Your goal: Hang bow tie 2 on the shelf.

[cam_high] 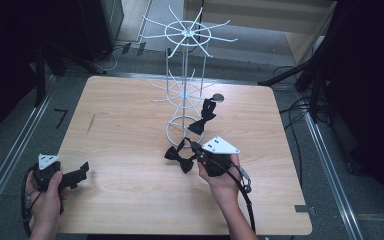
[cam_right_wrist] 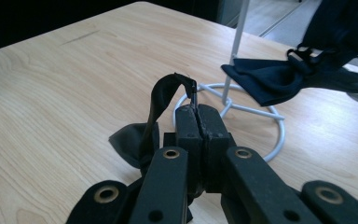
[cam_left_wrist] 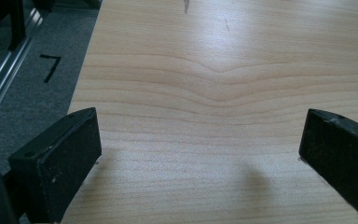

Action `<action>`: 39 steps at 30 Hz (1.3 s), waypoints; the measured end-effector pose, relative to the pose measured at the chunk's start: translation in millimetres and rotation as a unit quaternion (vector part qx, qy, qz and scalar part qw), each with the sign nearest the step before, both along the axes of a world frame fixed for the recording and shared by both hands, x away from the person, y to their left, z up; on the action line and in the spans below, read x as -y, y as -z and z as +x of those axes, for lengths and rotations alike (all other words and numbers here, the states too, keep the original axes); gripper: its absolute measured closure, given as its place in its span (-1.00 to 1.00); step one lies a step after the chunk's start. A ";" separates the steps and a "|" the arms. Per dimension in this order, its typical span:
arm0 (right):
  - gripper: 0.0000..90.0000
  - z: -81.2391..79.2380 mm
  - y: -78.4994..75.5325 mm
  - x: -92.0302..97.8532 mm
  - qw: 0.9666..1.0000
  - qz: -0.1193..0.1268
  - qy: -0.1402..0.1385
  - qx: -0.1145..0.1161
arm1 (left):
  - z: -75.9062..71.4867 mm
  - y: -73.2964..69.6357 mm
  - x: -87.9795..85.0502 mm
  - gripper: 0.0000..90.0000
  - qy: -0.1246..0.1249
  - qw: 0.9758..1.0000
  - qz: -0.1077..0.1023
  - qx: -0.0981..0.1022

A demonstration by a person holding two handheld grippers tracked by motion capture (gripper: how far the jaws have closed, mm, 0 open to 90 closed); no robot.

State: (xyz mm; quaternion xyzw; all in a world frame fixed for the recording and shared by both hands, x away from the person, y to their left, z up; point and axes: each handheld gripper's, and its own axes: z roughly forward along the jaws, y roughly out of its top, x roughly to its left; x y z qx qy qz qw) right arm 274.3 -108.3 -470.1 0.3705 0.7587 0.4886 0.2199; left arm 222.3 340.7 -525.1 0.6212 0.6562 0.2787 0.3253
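Right gripper (cam_right_wrist: 196, 122) clamped on bow tie (cam_high: 178, 158) strap, white rack (cam_high: 185, 75) standing just ahead; left gripper (cam_left_wrist: 200, 154) apart, idle.

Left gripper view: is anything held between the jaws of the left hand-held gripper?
No, the left hand-held gripper has its jaws wide apart, with bare wooden table between them.

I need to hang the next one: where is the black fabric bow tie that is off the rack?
In the high view the black bow tie lies just before the white wire rack base, its strap pinched in the right gripper.
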 end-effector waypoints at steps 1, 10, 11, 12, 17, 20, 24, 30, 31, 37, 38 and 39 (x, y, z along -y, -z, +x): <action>1.00 -0.8 -2.7 2.9 1.000 0.001 0.002 0.004 | -0.1 -0.1 -0.1 -1.00 0.001 1.000 0.001 0.000; 1.00 -4.0 -15.1 14.8 1.000 0.007 0.012 0.019 | -0.6 -0.3 0.2 -1.00 0.000 1.000 0.004 0.000; 1.00 -4.5 -16.1 15.7 1.000 0.009 0.012 0.019 | -0.7 -0.3 0.3 -1.00 0.000 1.000 0.002 0.000; 1.00 -4.5 -16.1 15.7 1.000 0.009 0.012 0.019 | -0.7 -0.3 0.3 -1.00 0.000 1.000 0.002 0.000; 1.00 -6.6 -23.1 21.7 0.999 0.014 0.018 0.028 | -0.6 -0.2 0.8 -1.00 0.002 1.000 0.003 0.001; 1.00 -7.5 -26.6 25.2 0.999 0.019 0.022 0.031 | -0.5 -0.2 0.8 -1.00 0.002 1.000 0.002 0.001; 1.00 -7.7 -29.4 27.6 0.999 0.021 0.024 0.036 | -0.5 -0.3 0.9 -1.00 0.002 1.000 0.003 0.000; 1.00 -8.3 -35.5 30.9 0.998 0.023 0.028 0.041 | -0.5 -0.3 1.0 -1.00 0.002 1.000 0.003 0.000; 1.00 -8.8 -37.2 32.0 0.998 0.024 0.029 0.045 | -0.5 -0.3 1.0 -1.00 0.002 1.000 0.004 0.000; 1.00 -10.2 -40.6 34.6 0.998 0.026 0.032 0.046 | -0.7 -0.2 1.3 -1.00 0.002 1.000 0.002 0.000; 1.00 -10.4 -42.0 35.1 0.998 0.027 0.033 0.049 | -0.6 -0.2 1.4 -1.00 0.002 1.000 0.002 0.000; 1.00 -11.1 -43.9 36.0 0.998 0.028 0.034 0.050 | -0.7 -0.3 1.4 -1.00 0.002 1.000 0.003 0.000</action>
